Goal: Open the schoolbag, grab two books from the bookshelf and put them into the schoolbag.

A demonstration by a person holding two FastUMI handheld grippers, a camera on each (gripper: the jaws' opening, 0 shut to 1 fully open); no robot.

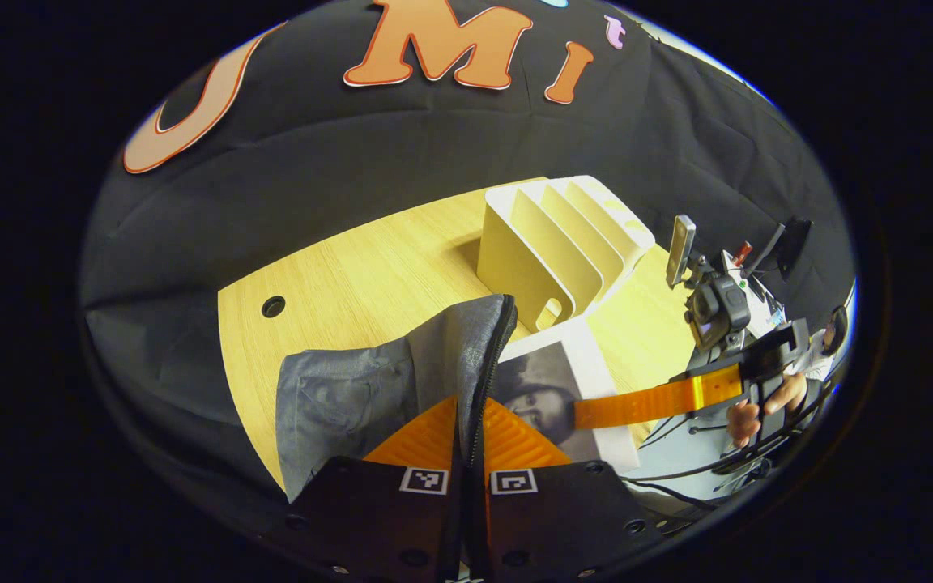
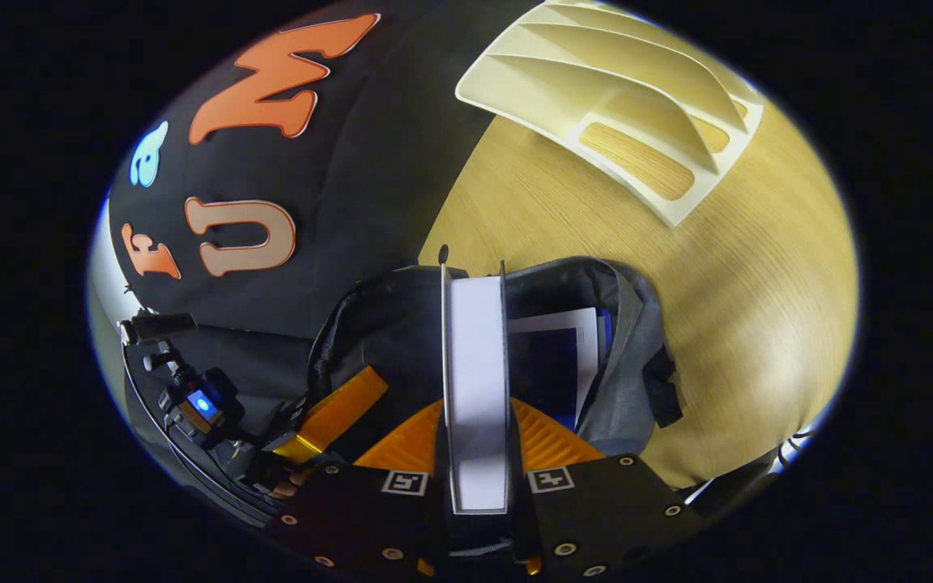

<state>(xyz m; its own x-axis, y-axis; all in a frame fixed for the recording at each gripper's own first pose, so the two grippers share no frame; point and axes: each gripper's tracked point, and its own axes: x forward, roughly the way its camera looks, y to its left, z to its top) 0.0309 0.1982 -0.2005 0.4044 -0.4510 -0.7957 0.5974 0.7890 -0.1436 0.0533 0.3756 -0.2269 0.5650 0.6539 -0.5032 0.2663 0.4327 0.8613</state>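
Left gripper (image 1: 466,453): clamped on schoolbag (image 1: 369,389) zipper edge, holding the mouth open.
Right gripper (image 2: 476,461): clamped on book (image 2: 476,380), at the bag mouth.
Book axis: long axis along the fingers, edge-on, pointing into the bag.
Risk: book may catch the rim or the book already inside if tilted.
Bookshelf (image 2: 628,121): empty, on table (image 2: 758,283).
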